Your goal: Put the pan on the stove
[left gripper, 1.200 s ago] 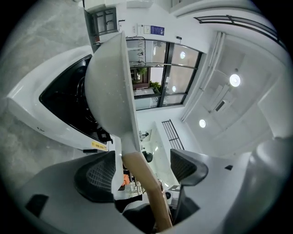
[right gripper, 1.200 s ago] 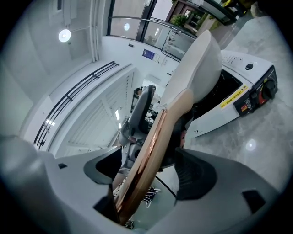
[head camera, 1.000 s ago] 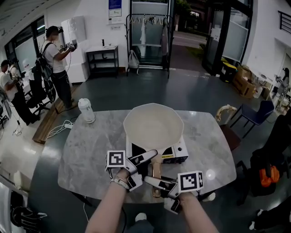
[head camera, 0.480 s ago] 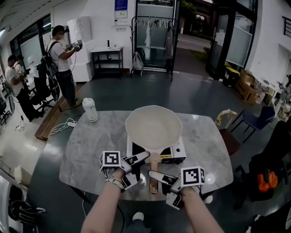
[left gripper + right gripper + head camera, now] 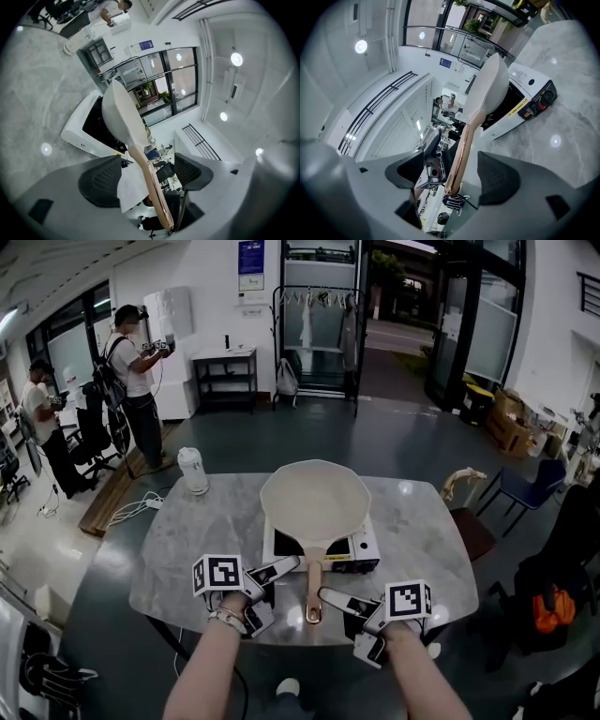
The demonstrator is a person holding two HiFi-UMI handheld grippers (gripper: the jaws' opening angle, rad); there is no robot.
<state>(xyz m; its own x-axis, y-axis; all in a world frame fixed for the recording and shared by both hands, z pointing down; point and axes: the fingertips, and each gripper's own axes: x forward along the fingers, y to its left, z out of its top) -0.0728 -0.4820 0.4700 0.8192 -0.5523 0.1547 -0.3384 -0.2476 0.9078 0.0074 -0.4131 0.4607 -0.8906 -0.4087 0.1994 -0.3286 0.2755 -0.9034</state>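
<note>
Pan (image 5: pixel 314 502) sits on the portable stove (image 5: pixel 366 551), centre frame, on the desk (image 5: pixel 187 540). I've let go of its handle (image 5: pixel 311 592). Left tongs (image 5: pixel 272 589) and right tongs (image 5: pixel 347 620) are now apart and drawn back, lower frame. Placement looks done.

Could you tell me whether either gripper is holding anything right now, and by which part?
Nothing is held: the left gripper and right gripper are open, flanking the handle of the pan.

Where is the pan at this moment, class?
In the head view, the pan sits on the stove at the middle of the table, its handle pointing toward the person, between the left claw and right claw, both open.
</note>
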